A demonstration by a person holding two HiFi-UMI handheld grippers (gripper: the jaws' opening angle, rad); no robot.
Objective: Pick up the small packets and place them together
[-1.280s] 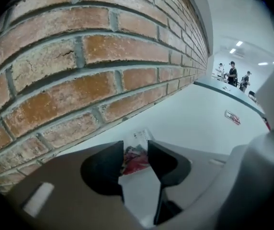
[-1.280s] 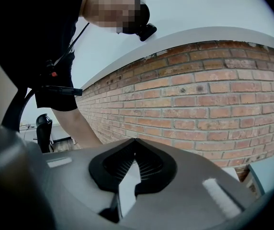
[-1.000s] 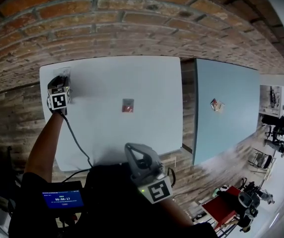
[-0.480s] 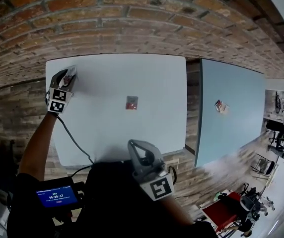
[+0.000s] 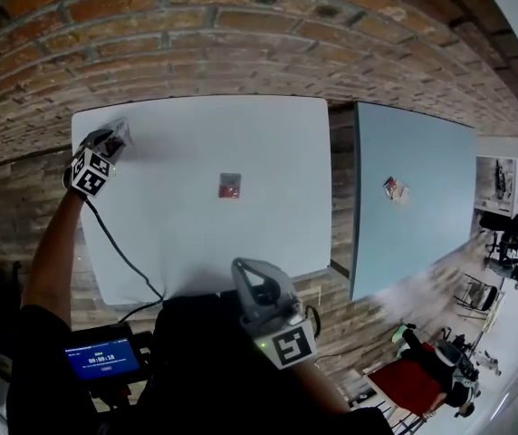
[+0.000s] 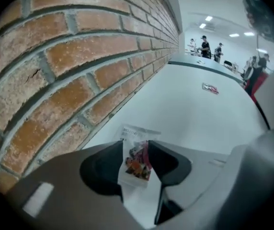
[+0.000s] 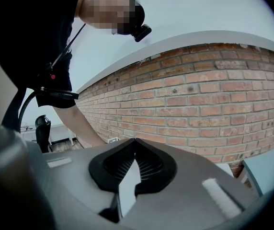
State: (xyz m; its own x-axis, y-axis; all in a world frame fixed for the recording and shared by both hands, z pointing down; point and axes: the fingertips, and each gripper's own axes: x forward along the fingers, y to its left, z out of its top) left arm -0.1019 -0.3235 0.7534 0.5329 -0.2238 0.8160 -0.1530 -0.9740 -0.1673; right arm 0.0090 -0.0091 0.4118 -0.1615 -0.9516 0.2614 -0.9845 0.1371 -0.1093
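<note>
While the left gripper stands wide open astride the packet, gripping nothing, it should centre and close gently

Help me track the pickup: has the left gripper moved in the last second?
Yes: the left gripper has shifted left, toward the white table's left edge, and rolled.

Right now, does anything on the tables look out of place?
Yes: one small red packet lies alone on the grey-blue table; the other two, middle packet and corner packet, are on the white table.
</note>
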